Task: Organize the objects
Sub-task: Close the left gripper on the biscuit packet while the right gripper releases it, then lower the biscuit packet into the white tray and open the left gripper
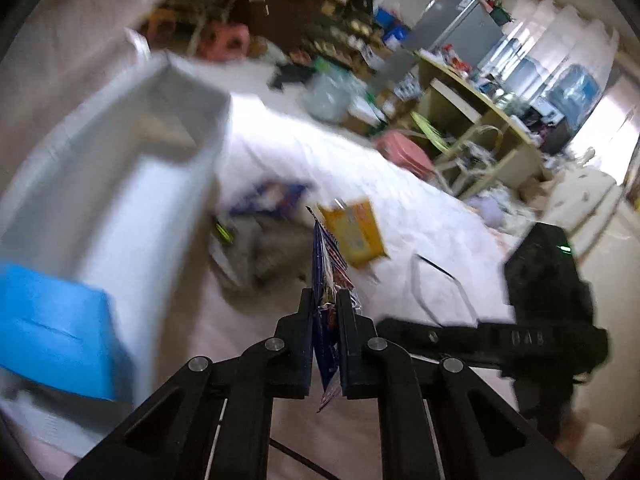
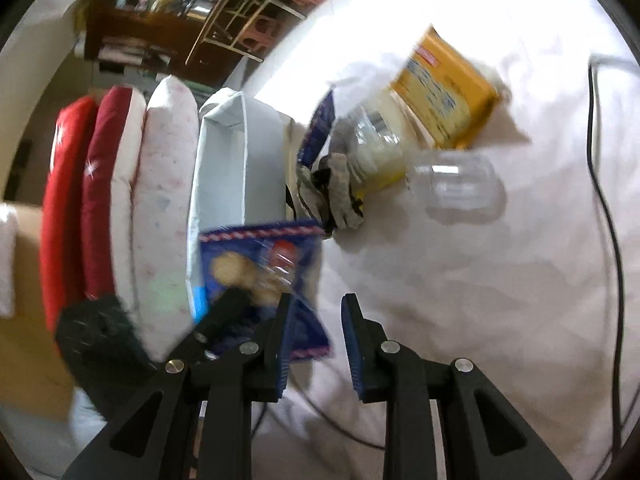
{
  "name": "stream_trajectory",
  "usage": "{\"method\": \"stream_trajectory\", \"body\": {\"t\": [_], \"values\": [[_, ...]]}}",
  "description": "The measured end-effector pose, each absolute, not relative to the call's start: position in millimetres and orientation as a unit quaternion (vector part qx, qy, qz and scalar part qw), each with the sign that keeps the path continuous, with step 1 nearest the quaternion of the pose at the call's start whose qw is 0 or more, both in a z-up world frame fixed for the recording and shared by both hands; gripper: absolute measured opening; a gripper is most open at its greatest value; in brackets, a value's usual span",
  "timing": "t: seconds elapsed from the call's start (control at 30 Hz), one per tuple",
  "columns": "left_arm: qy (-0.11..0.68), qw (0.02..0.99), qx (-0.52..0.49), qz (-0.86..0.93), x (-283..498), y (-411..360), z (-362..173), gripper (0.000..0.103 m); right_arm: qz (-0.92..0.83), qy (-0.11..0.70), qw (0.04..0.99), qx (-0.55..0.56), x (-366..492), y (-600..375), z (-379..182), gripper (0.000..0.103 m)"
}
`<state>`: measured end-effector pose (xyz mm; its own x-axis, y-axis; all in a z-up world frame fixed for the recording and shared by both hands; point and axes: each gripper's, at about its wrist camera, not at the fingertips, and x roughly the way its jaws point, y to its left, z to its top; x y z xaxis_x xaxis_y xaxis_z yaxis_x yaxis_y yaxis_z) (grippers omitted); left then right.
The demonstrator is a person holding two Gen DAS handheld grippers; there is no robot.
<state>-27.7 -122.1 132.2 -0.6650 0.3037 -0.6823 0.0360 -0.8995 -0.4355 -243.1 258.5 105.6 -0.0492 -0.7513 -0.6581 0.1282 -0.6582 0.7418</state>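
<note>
My left gripper [image 1: 325,300] is shut on a blue snack packet [image 1: 326,276], held edge-on above the white sheet. The same packet [image 2: 260,264] shows in the right wrist view beside the white storage box [image 2: 224,168], with the left gripper's black finger on it. My right gripper [image 2: 316,304] is open and empty over the sheet, right of the packet. A yellow packet [image 1: 354,234] [image 2: 444,92], a clear plastic jar [image 2: 456,186], a grey glove [image 2: 340,188] and a second blue packet [image 1: 272,196] lie on the sheet.
The white box [image 1: 120,184] holds a blue item [image 1: 52,328] at its near end. Red and white cushions [image 2: 120,200] stand beside the box. A black cable [image 2: 608,216] runs along the sheet. Shelves, pink stools [image 1: 224,40] and a desk [image 1: 472,120] lie beyond.
</note>
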Motion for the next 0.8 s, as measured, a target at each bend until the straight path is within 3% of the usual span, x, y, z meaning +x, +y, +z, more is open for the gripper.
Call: {"method": "stream_trajectory", "body": {"t": [0.1, 0.33, 0.53, 0.8], "values": [[-0.165, 0.034, -0.374, 0.912, -25, -125, 149, 0.01, -0.723, -0.187, 0.319, 0.584, -232, 241, 123, 0.025], [-0.156, -0.016, -0.385, 0.91, -30, -151, 155, 0.01, -0.747, -0.1, 0.363, 0.548, -217, 186, 148, 0.025], [-0.135, -0.062, -0.395, 0.907, -25, -193, 157, 0.01, -0.729, -0.071, 0.41, 0.543, -207, 142, 149, 0.025], [-0.2, -0.069, -0.425, 0.88, -36, -237, 124, 0.01, -0.704, -0.076, 0.438, 0.554, -203, 117, 146, 0.025]]}}
